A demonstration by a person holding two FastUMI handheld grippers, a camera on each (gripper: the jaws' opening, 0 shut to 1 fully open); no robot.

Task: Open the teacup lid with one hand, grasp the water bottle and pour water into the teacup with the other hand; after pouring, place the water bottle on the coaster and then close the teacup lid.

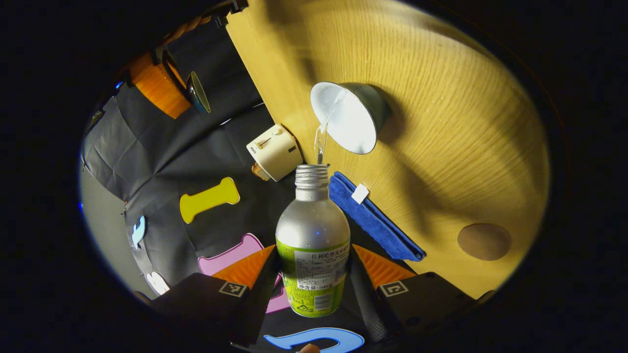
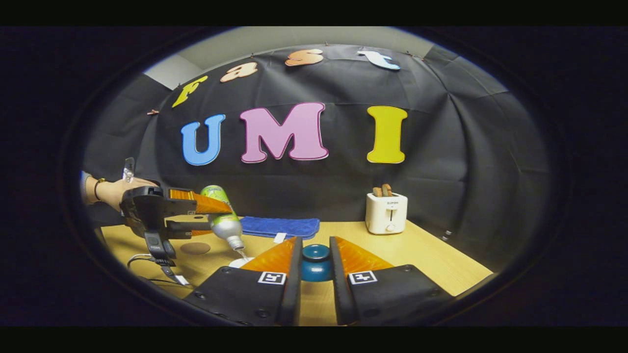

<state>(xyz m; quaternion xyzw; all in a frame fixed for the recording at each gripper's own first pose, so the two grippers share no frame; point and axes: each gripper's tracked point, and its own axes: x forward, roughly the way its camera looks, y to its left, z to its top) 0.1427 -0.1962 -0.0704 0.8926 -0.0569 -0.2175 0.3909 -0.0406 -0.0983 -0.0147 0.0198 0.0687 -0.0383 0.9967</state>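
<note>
My left gripper [image 1: 314,256] is shut on a clear water bottle [image 1: 313,230] with a green label, uncapped and tipped forward. A thin stream of water [image 1: 321,139] runs from its mouth into the open teacup [image 1: 351,117], white inside, on the wooden table. In the right gripper view the same bottle [image 2: 223,218] tilts down over the cup's rim [image 2: 240,262], held by the left gripper [image 2: 196,215] and a hand [image 2: 115,191]. My right gripper [image 2: 315,249] is shut on the blue teacup lid [image 2: 315,262], held off to the side of the cup. A round brown coaster [image 1: 484,241] lies on the table.
A folded blue cloth [image 1: 373,220] lies beside the cup. A white toaster [image 2: 386,212] with bread in it stands at the table's back edge. The coaster [image 2: 195,248] sits below the left gripper. A cable [image 2: 147,262] trails near the table's left edge.
</note>
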